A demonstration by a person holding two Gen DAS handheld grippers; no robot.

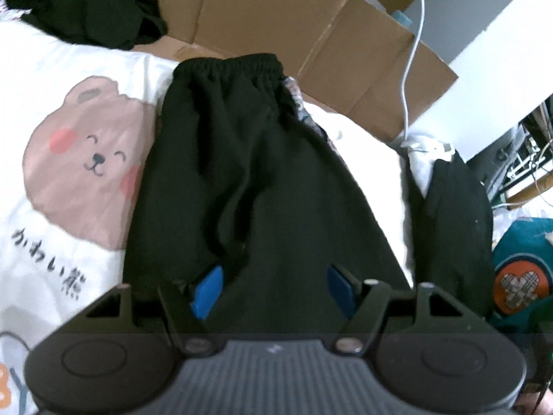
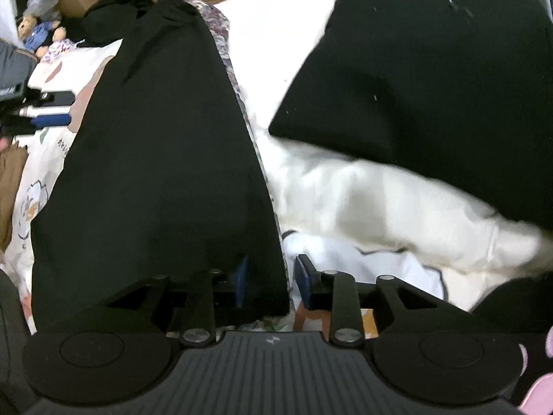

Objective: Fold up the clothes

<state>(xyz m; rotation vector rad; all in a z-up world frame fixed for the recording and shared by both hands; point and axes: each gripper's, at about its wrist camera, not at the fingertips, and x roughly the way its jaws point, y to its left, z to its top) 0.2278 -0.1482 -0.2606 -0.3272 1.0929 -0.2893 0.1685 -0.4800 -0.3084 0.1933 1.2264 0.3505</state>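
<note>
Black pants with an elastic waistband lie lengthwise on a white bedsheet, waistband at the far end. My left gripper is open, its blue pads straddling the near end of the pants; a fold of cloth bunches against the left pad. In the right wrist view the same pants run away from me. My right gripper is partly open around the pants' near right edge, the cloth between its blue pads; I cannot tell whether they press on it. A second black garment lies to the right.
The sheet bears a pink bear print. Cardboard sheets stand behind the bed, with a white cable hanging over them. Another black garment is heaped at the far left. Small dolls and pens lie at the left.
</note>
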